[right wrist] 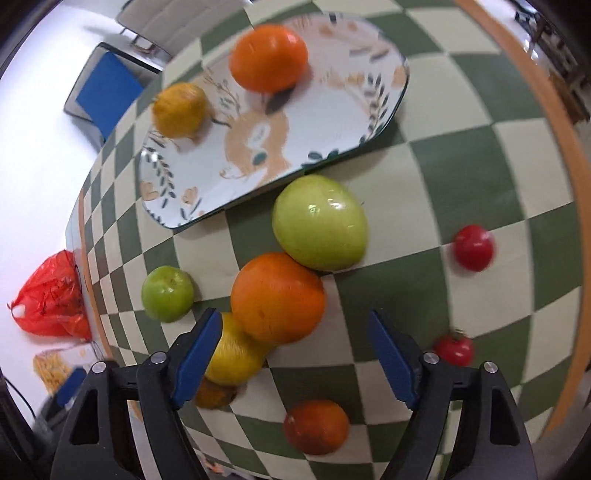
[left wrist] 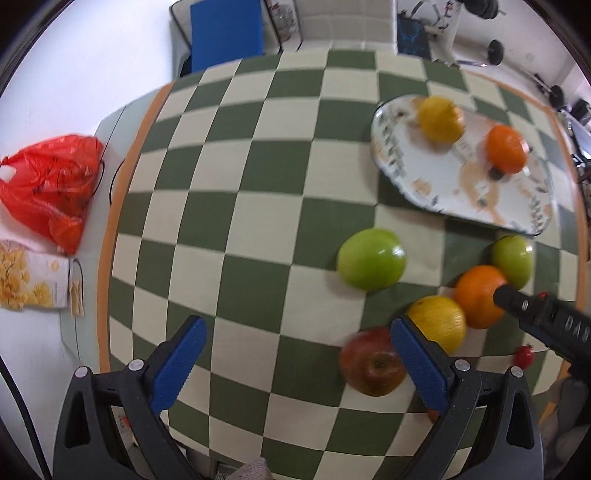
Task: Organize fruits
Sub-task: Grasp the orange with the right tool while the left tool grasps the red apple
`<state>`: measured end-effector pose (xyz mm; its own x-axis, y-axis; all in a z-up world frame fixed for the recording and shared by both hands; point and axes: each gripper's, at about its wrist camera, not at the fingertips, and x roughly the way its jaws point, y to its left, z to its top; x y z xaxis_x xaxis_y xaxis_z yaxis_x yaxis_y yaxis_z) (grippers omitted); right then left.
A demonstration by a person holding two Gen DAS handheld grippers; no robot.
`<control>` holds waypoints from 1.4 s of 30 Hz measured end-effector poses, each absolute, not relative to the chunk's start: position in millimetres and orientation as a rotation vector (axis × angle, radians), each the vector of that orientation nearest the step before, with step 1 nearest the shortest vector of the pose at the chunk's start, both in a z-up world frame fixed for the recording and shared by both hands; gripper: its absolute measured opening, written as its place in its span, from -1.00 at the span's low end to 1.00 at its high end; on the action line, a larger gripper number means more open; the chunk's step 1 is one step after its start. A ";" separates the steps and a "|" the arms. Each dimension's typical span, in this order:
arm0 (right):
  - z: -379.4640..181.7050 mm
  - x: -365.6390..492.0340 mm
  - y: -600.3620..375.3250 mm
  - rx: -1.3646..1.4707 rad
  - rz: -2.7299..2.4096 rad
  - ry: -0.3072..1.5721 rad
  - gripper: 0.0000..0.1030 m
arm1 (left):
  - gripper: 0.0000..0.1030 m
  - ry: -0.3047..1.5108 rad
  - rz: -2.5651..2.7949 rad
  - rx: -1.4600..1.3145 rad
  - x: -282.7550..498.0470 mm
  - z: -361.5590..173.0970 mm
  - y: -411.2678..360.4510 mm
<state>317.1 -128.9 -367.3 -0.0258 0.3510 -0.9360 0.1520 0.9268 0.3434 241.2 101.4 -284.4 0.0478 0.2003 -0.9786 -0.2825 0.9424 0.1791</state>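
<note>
A flower-patterned plate (left wrist: pixel 436 173) (right wrist: pixel 325 122) holds a lemon (left wrist: pixel 439 118) (right wrist: pixel 180 109) and an orange (left wrist: pixel 506 147) (right wrist: pixel 269 57). On the checked cloth lie two green apples (left wrist: pixel 371 260) (right wrist: pixel 319 221), an orange (right wrist: pixel 277 295), a lemon (right wrist: pixel 232 354), a red apple (left wrist: pixel 373 363), a red-orange fruit (right wrist: pixel 316 426) and two small tomatoes (right wrist: pixel 473 247). My right gripper (right wrist: pixel 295 358) is open, low over the cloth, with the loose orange just ahead of its fingers. My left gripper (left wrist: pixel 299 362) is open and empty; its right finger (left wrist: pixel 421 365) stands beside the red apple.
The cloth's orange border (left wrist: pixel 110 221) marks the table edge. Beyond it on the left are a red plastic bag (left wrist: pixel 51 184) and a snack box (left wrist: pixel 29 280). A chair with a blue cushion (left wrist: pixel 225 33) stands at the far side.
</note>
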 end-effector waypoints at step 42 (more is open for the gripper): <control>-408.8 257.7 -131.5 0.102 0.199 1.750 0.37 | 0.29 1.637 0.089 0.033 204.4 -370.2 34.5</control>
<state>257.7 -131.5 -408.8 -0.1886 0.1788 -0.9656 -0.0424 0.9809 0.1899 204.4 34.5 -370.2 -0.0688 0.0758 -0.9947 -0.0324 0.9964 0.0782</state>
